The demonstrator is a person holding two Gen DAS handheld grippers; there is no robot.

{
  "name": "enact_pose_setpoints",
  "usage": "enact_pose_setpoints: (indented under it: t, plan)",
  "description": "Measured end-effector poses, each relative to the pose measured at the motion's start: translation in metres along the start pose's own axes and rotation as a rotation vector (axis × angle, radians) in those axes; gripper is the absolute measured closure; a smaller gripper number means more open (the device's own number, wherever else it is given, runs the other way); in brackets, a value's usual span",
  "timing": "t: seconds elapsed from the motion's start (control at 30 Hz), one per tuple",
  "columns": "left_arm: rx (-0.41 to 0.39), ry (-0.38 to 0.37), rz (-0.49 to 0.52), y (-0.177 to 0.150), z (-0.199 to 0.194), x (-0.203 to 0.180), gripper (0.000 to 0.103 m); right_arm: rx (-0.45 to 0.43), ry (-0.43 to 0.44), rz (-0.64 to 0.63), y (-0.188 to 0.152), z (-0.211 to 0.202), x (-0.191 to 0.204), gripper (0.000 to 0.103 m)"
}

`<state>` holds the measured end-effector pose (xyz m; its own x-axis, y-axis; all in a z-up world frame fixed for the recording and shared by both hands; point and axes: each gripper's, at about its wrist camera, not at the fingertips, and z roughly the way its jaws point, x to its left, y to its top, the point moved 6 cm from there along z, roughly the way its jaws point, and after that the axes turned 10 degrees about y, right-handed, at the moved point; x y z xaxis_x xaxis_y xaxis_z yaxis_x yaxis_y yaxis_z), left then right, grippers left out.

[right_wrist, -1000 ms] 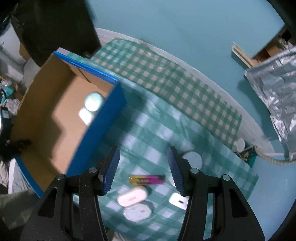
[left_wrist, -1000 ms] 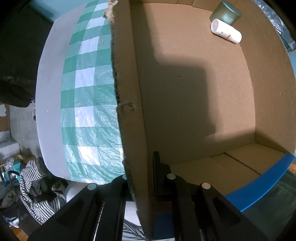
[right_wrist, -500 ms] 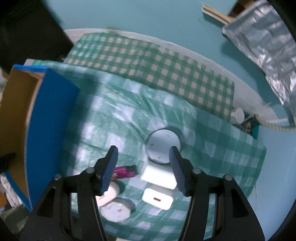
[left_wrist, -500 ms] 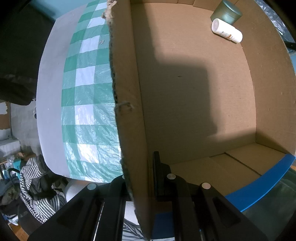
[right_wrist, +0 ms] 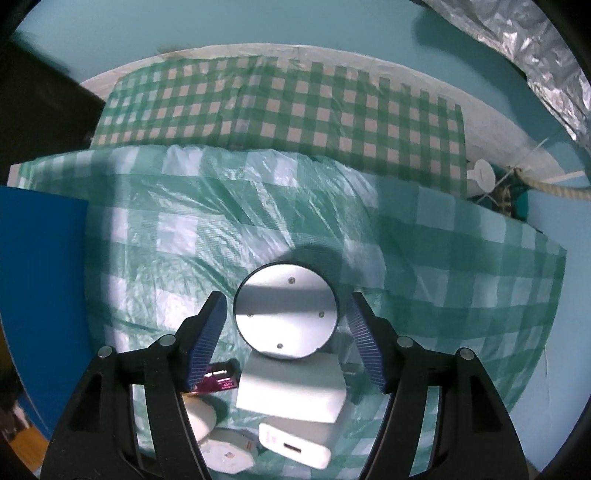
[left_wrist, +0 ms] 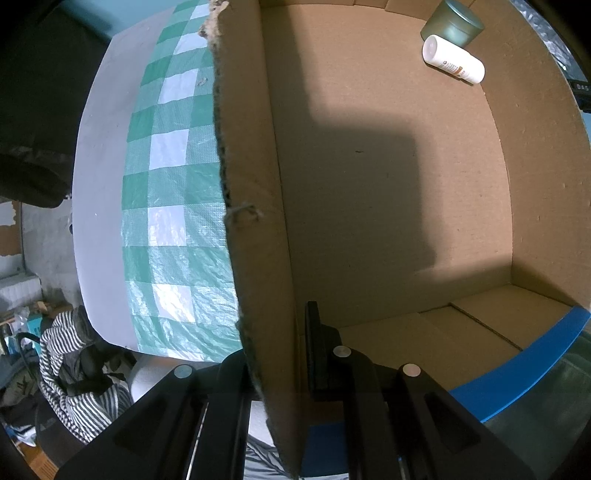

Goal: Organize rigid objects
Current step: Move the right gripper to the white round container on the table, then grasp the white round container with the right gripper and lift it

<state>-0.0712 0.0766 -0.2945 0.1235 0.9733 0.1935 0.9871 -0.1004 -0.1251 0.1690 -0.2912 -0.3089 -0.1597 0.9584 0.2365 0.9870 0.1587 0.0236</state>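
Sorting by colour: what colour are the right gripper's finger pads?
Blue pads, clearest in the right wrist view.

Box [left_wrist: 388, 184]: jar [left_wrist: 452, 22] and tube [left_wrist: 453, 60] touching in its upper-right corner.
Cloth [right_wrist: 258, 229]: disc [right_wrist: 286, 310] centre frame, block [right_wrist: 291, 387] below it.

Home room, checked tablecloth [right_wrist: 295, 110], striped clothing [left_wrist: 70, 373] heaped beside the table

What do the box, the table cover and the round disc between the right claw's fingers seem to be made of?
Box: brown corrugated cardboard, matte; torn edge shows fluting.
Table cover: thin plastic sheet, glossy, wrinkled with highlights.
Round disc: probably metal or hard plastic, smooth grey face with small screws.
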Motion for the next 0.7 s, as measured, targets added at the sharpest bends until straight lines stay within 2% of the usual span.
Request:
enact_pose_setpoints:
  t: [0.5, 0.7]
  plan:
    - [0.004, -0.003, 0.009, -0.001, 0.002, 0.000, 0.095, 0.030, -0.018, 0.023, 0.001, 0.023, -0.004, 0.036]
    - [0.008, -0.004, 0.015, -0.002, 0.004, -0.001, 0.095, 0.020, -0.044, -0.002, 0.001, 0.022, -0.002, 0.040]
